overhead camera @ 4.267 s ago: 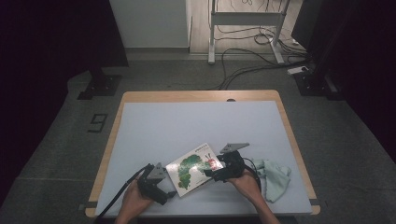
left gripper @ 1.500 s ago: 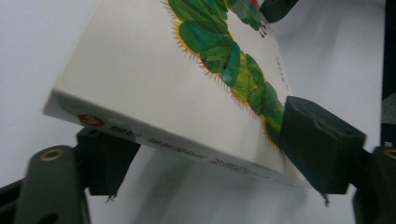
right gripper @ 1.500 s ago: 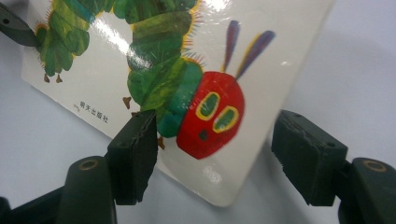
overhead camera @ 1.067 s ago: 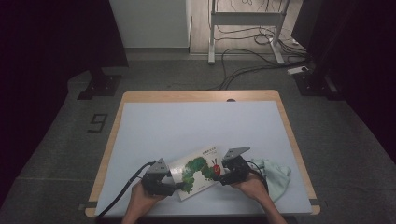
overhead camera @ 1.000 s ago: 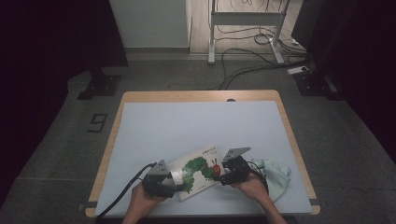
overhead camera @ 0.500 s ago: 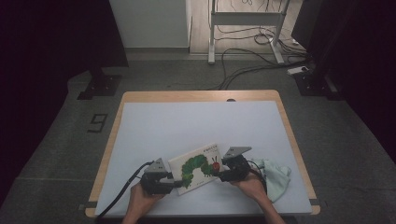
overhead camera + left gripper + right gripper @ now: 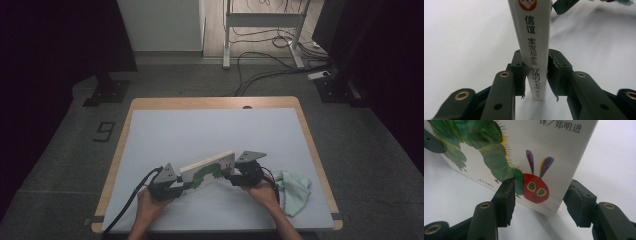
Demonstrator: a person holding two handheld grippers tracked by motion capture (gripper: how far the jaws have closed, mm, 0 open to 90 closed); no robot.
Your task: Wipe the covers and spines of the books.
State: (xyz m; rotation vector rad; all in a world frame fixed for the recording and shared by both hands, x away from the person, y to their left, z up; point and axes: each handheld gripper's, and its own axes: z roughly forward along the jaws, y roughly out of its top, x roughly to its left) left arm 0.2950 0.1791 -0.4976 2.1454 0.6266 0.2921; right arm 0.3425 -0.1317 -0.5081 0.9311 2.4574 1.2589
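A white picture book [image 7: 207, 170] with a green caterpillar on its cover stands on its long edge on the pale table [image 7: 210, 130], leaning a little. My left gripper [image 7: 183, 186] is at its left end. In the left gripper view, the left gripper [image 7: 537, 75] has the printed spine [image 7: 534, 37] between its pads; the jaws have just been closing and now touch both faces. My right gripper [image 7: 231, 177] is at the right end. In the right gripper view, the right gripper [image 7: 541, 200] straddles the corner by the red caterpillar head [image 7: 535, 188]; its jaws have also just been closing, shut on the book.
A crumpled pale green cloth [image 7: 295, 192] lies to the right of my right hand. The table's wooden rim [image 7: 120, 150] runs along its sides. Cables [image 7: 260, 75] and stand feet lie on the floor beyond the far edge.
The book has tipped up from a low lean to stand nearly on edge. The left gripper has drawn in against its left end; the hands have barely shifted.
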